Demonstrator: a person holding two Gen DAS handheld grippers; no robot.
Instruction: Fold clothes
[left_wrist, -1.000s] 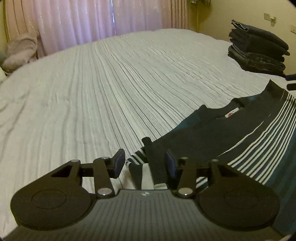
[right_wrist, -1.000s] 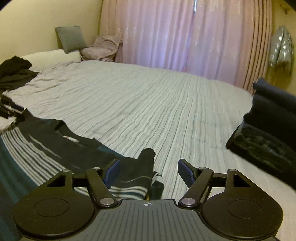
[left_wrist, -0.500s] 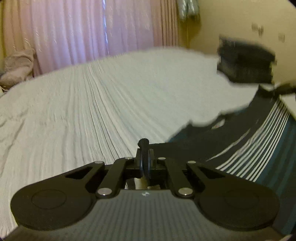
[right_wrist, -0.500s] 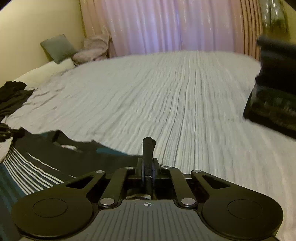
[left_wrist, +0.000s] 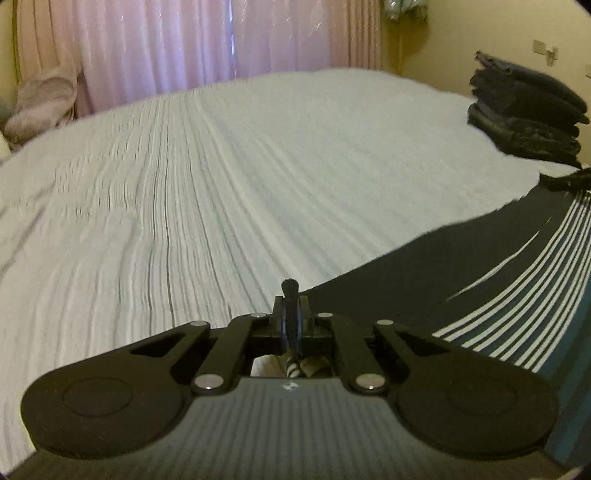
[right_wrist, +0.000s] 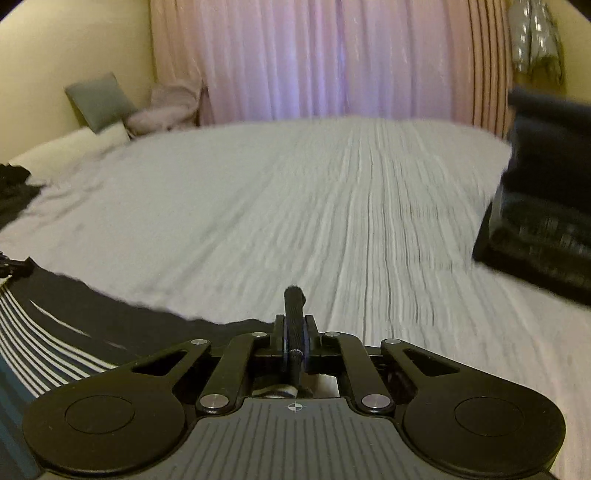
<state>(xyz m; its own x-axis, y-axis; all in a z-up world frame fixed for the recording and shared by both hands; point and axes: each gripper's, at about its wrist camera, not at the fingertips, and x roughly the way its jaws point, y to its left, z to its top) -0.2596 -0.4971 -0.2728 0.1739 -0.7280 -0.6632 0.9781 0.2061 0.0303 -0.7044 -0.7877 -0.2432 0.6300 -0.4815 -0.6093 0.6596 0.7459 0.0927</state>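
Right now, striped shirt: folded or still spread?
Spread, not folded: the striped shirt stretches in one layer between the left gripper and the right gripper, each pinching an edge.

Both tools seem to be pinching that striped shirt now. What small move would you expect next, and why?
Probably a lift and carry forward over the bedspread, to fold the striped shirt. The left tool and right tool are each shut on an edge of it, and the cloth hangs taut between them, with bare bed ahead.
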